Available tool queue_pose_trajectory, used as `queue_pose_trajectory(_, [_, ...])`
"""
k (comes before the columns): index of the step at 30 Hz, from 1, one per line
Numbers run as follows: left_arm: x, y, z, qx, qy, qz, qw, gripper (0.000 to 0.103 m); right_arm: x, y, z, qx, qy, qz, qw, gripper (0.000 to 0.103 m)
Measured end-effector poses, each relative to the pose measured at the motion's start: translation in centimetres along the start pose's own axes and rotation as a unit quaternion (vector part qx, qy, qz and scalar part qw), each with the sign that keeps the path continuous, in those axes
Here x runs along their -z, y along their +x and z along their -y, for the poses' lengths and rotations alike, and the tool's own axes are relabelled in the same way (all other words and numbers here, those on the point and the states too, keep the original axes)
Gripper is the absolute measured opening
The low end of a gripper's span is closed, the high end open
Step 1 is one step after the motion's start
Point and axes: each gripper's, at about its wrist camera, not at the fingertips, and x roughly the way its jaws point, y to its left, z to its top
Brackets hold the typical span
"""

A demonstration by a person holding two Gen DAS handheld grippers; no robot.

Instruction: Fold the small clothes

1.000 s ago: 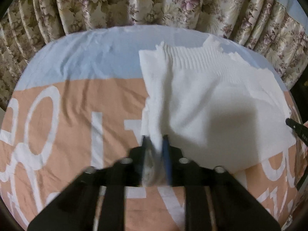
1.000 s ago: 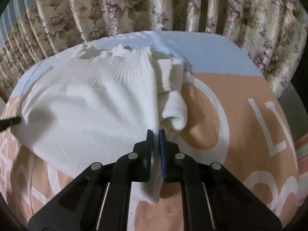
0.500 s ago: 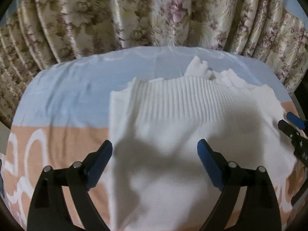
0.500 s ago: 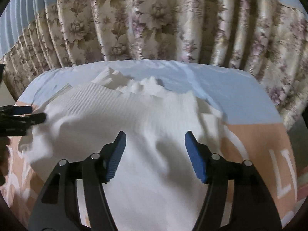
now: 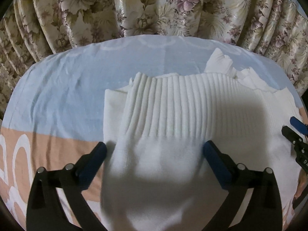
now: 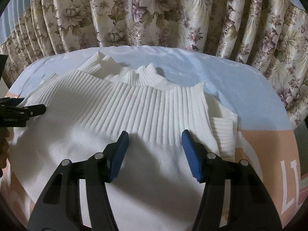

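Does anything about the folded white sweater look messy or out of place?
Mostly neat. The sweater has bunched ribbed fabric sticking up along its far edge, and a ribbed cuff pokes out at its right side rather than tucked under.

Floral pleated curtain (image 5: 154, 5) behind; below, a blue-and-peach bedsheet (image 5: 63, 88) with white, perhaps lettered, print.
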Motion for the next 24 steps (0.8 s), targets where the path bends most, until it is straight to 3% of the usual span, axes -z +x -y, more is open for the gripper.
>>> queue_pose_trajectory(3, [0.0, -0.8, 0.4, -0.009, 0.006, -0.001, 0.9999, 0.101, 0.0, -0.4, 0.0, -0.002, -0.001, -0.001, 1.000, 0.063])
queue_pose_trajectory(7, [0.0, -2.3, 0.6, -0.016, 0.014, 0.007, 0.9997, 0.101, 0.1, -2.7, 1.2, -0.012, 0.027, 0.020, 0.999, 0.083])
queue_pose_trajectory(12, [0.4, -4.8, 0.6, 0.023, 0.006, 0.026, 0.9994, 0.101, 0.6, -5.6, 2.9, -0.013, 0.063, 0.026, 0.998, 0.100])
queue_pose_trajectory(20, [2.8, -6.7, 1.8, 0.004, 0.035, 0.042, 0.9985, 0.101, 3.3, -8.6, 5.6, 0.016, 0.110, 0.023, 0.994, 0.100])
queue_pose_trajectory(24, [4.2, -6.9, 3.3, 0.017, 0.050, 0.008, 0.9986, 0.101, 4.6, -8.5, 6.8, 0.028, 0.133, 0.008, 0.991, 0.100])
